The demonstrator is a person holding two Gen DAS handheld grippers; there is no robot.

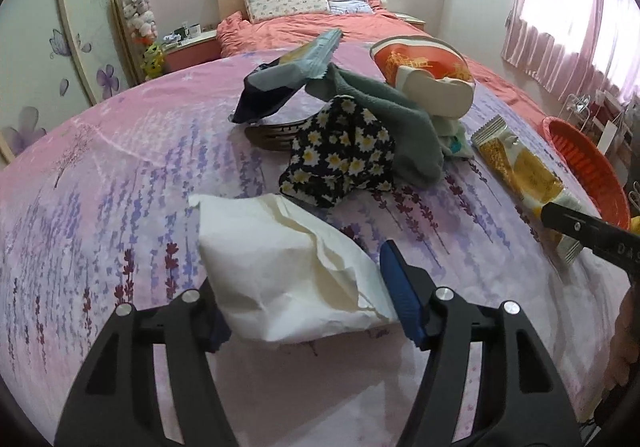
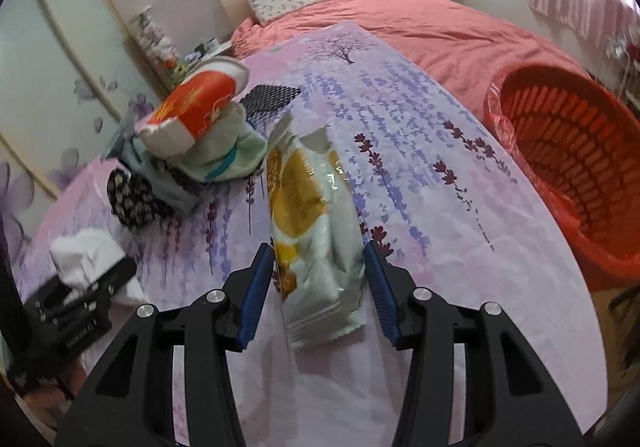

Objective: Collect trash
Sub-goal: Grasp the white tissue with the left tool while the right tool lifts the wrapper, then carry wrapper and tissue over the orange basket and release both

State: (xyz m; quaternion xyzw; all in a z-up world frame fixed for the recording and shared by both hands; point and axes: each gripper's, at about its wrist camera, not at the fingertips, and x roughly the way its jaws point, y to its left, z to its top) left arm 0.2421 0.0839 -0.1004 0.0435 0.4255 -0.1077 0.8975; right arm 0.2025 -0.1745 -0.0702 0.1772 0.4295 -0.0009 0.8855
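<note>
Left wrist view: left gripper (image 1: 304, 303) spread wide around the white paper bag (image 1: 288, 271) on the purple bed cover (image 1: 100, 207) — not pinching yet. Best to go a bit lower, then squeeze the crumpled middle, not the thin edge. Clothes pile (image 1: 352, 143) just behind, so careful not to snag the flower cloth.

Right wrist view: right gripper (image 2: 318, 291) also spread, one finger on each side of the yellow snack wrapper (image 2: 316, 231), gaps showing on both sides — nothing held. Wrapper flat and slippery, so press down a little and close slowly. Red basket (image 2: 568, 167) off to the right of the cover, likely the place for the trash.
</note>
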